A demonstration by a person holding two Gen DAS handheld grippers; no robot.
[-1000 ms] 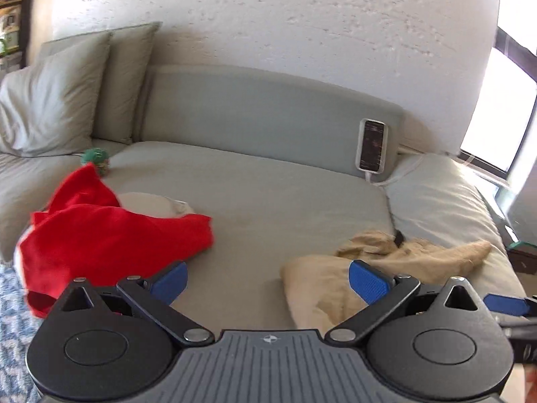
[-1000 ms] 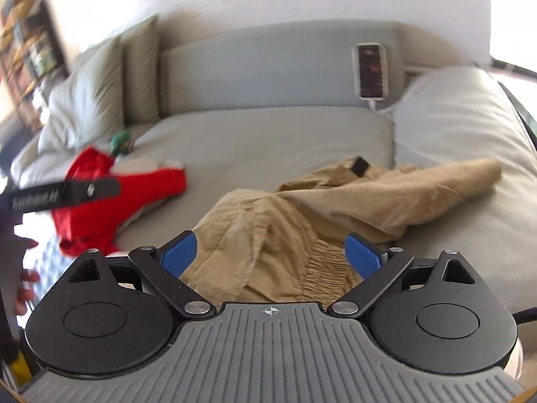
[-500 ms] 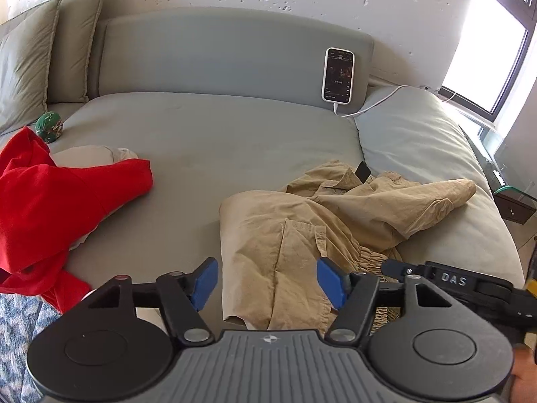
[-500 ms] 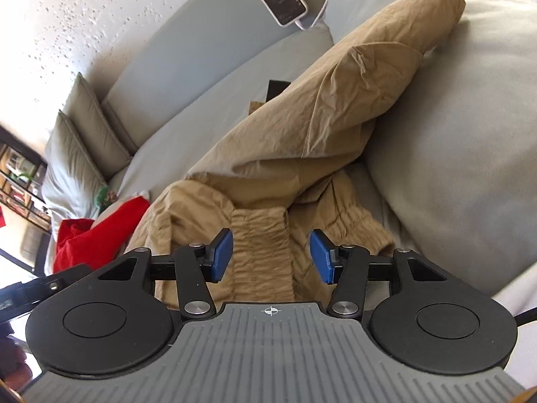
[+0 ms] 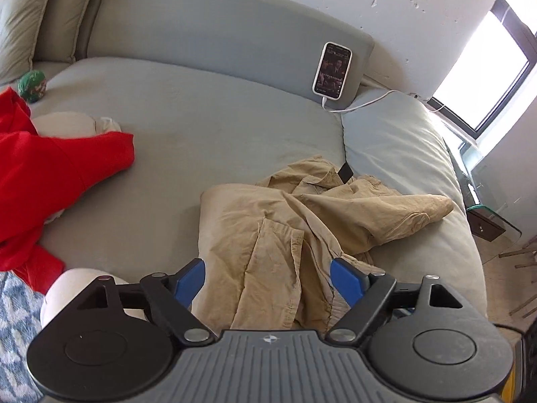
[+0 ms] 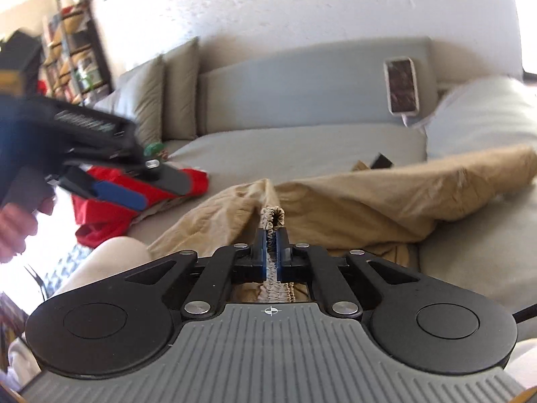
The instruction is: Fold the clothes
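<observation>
At lower centre, the right tool (image 6: 272,255) pinches the khaki trousers (image 5: 302,228); left tool (image 5: 268,280) gapes above them; 1 trousers, 1 red garment (image 5: 50,168).

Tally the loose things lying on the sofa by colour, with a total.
Tan: 1, the trousers
Red: 1, the garment
Cream: 1, a cloth under the red garment
Green: 1, the ball
White: 1, the phone
Total: 5
</observation>
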